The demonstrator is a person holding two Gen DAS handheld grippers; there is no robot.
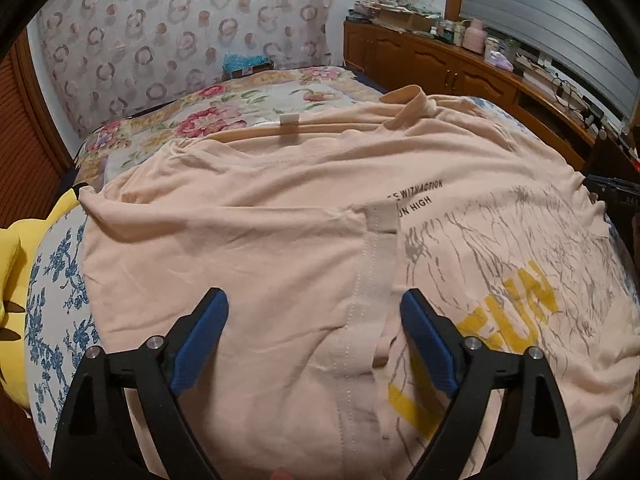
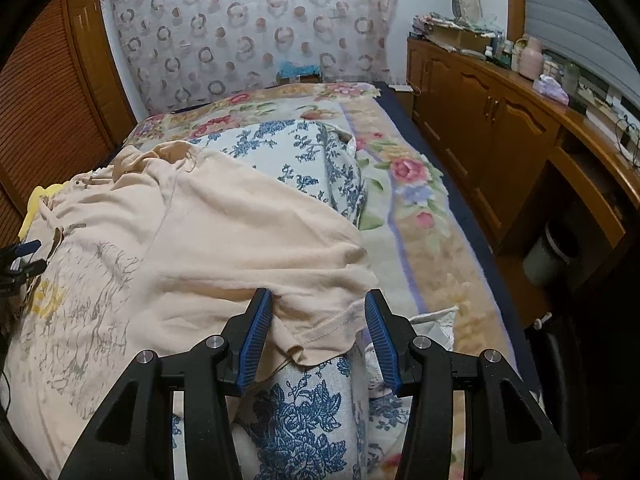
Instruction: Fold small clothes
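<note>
1. The peach T-shirt (image 1: 280, 208) lies spread on the bed (image 2: 404, 216), print side up, over a blue-flowered cushion (image 2: 308, 148). I judge it is laid out flat like this so that each side can be turned in toward the middle.

2. My left gripper (image 1: 314, 300) hangs over the shirt's near part with its jaws wide apart and nothing between the pads. A sleeve (image 1: 376, 264) already lies folded in across the body, its hemmed cuff running straight up between my fingers. It covers part of the yellow lettering (image 1: 516, 312), so I take that side's fold to be laid.

3. My right gripper (image 2: 318, 300) sits at the shirt's other side. Its jaws are partly open and straddle the hemmed corner (image 2: 320, 340), where the cloth droops off the cushion. The left pad looks close to the fabric or just touching it; the right pad stands clear. I am not pinching the hem.

4. I think this corner is the place to take hold, because it is a free double edge that will carry the whole side over.

5. The cushion makes a rounded base, so the cloth may slide as I lift.

6. The yellow plush toy (image 1: 12, 248) beside the shirt's left edge is apart from the work.
</note>
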